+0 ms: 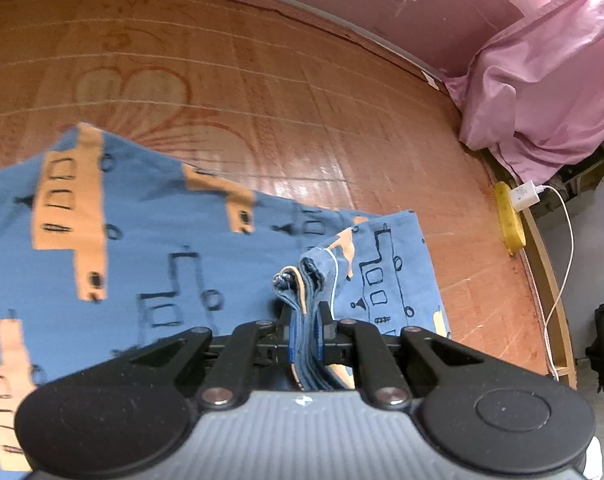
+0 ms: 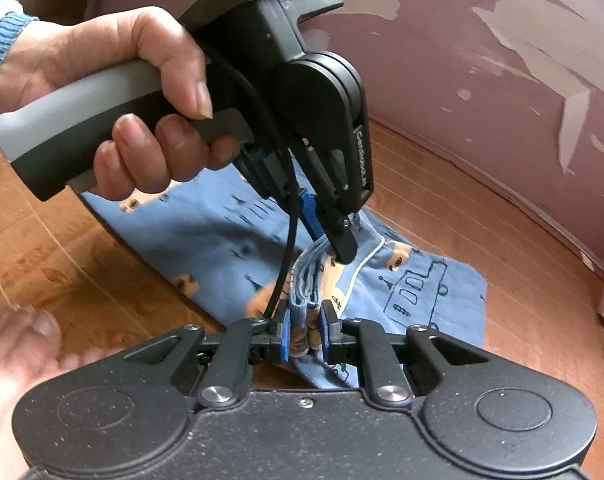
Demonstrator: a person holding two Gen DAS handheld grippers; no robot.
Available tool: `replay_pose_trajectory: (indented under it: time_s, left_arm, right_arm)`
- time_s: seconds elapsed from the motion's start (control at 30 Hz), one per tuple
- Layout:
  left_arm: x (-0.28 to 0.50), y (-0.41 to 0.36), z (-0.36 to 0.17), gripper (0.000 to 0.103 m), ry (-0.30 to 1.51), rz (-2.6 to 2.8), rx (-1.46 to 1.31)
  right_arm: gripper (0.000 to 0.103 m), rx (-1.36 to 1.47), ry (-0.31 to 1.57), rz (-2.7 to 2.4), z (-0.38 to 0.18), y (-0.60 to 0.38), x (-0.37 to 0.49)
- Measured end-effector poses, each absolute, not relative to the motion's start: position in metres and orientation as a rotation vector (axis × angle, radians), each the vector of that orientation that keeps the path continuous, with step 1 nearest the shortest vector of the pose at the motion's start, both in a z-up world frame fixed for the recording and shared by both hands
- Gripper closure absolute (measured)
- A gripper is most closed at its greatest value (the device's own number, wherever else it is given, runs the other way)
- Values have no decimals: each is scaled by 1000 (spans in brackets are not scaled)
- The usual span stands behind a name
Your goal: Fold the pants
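Note:
Blue pants [image 1: 149,240] printed with orange and outlined trucks lie partly spread on a reddish bamboo mat [image 1: 261,80]. My left gripper [image 1: 305,320] is shut on a bunched, layered edge of the pants, which sticks up between its fingers. In the right wrist view the pants [image 2: 414,292] reach toward the wall, and my right gripper [image 2: 305,326] is shut on a nearby fold of the same cloth. A hand [image 2: 113,92] holds the left gripper [image 2: 344,248] just above and behind, its tips pinching the cloth close to my right fingers.
A pink cloth [image 1: 542,92] covers something at the mat's right edge. A yellow object [image 1: 509,220] with a white charger [image 1: 524,196] and cable lies on the wooden edge there. The pink wall [image 2: 482,80] with peeling paint runs behind. A blurred hand [image 2: 13,344] shows at lower left.

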State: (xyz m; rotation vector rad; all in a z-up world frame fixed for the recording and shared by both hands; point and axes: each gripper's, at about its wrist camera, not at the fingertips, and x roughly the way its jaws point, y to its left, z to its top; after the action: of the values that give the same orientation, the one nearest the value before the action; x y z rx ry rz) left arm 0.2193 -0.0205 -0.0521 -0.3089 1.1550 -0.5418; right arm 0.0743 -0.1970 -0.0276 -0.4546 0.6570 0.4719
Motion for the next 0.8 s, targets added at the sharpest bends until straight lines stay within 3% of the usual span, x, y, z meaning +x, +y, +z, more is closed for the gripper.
replay_pose_trajectory:
  time_s: [0.8]
  left_arm:
    - [200, 53, -41, 93, 1114, -440, -334]
  right_arm:
    - [88, -508, 611, 637, -18, -140, 75]
